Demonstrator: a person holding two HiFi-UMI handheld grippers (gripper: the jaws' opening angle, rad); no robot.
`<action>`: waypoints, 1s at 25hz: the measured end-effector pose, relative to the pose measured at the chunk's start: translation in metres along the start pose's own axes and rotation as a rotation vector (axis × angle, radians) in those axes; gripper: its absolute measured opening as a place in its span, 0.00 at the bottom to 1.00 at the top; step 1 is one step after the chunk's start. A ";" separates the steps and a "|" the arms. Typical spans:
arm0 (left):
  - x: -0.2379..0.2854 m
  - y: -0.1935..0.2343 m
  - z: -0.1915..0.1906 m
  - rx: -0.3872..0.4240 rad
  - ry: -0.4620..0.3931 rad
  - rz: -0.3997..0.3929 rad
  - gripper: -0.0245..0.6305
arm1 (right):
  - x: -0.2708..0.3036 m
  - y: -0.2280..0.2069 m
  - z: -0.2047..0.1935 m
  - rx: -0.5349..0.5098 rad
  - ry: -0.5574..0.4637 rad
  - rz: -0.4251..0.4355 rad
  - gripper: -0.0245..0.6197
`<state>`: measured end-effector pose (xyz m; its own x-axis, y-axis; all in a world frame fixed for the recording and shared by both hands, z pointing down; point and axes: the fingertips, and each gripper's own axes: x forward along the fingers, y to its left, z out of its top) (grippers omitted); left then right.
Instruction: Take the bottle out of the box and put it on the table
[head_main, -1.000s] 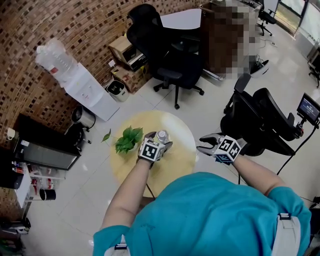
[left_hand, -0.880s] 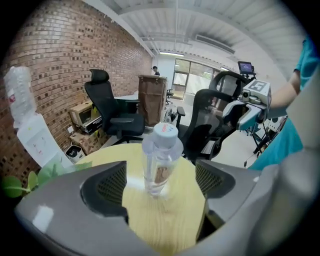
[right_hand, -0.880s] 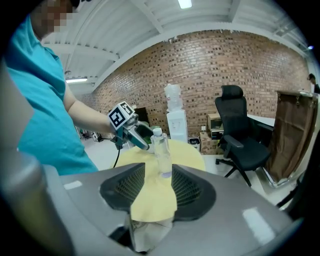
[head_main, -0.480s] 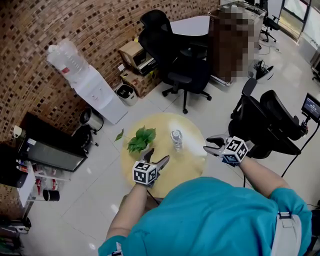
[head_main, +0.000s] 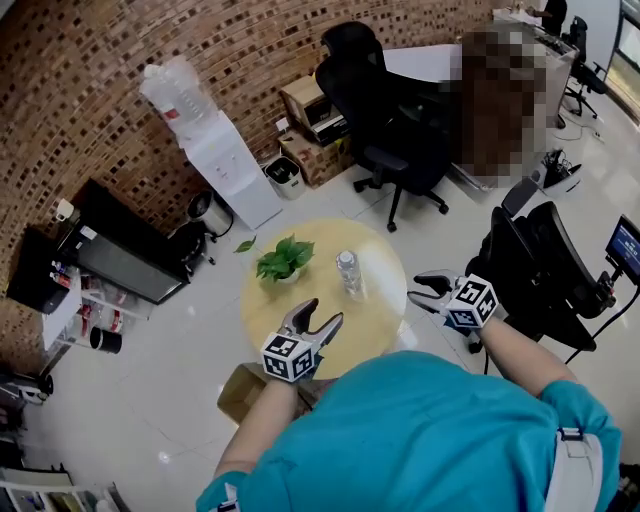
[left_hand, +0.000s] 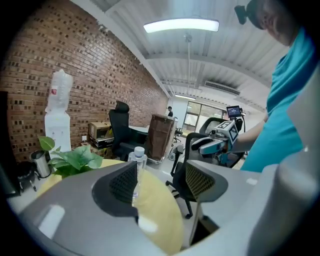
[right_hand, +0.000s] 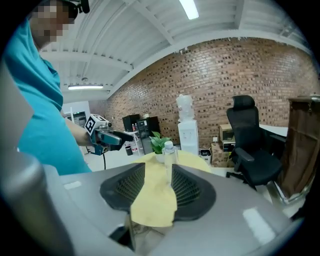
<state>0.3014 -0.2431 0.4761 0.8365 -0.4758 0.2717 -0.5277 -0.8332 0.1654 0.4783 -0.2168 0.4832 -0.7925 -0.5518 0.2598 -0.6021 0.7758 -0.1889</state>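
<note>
**Bottle free on table, box half hidden**

The table (head_main: 268, 308) and the left arm cover most of the box (head_main: 238, 392). The left gripper (head_main: 322, 312) is empty, its jaws apart but just now closing. The right gripper (head_main: 418, 289) is spread and empty. The bottle (head_main: 347, 272) stands upright on the table, clear of both.

L tool (head_main: 324, 311) off bottle (head_main: 347, 272), pulled back twd person, jaws just been closing, nothing betw them

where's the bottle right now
In the head view the bottle stands upright near the middle of the round table, just right of the potted plant.
</note>
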 end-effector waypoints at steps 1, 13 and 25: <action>0.002 -0.012 0.001 -0.011 -0.022 0.018 0.51 | -0.006 0.000 -0.001 -0.013 -0.002 0.023 0.30; -0.042 -0.087 -0.016 -0.074 -0.093 0.209 0.48 | -0.021 0.033 -0.029 -0.046 0.021 0.253 0.30; -0.184 -0.122 -0.037 -0.057 -0.153 0.191 0.47 | -0.012 0.159 -0.010 -0.050 0.014 0.230 0.30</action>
<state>0.2062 -0.0435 0.4406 0.7312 -0.6638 0.1571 -0.6821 -0.7090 0.1788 0.3928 -0.0839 0.4601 -0.9066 -0.3546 0.2285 -0.3999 0.8950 -0.1977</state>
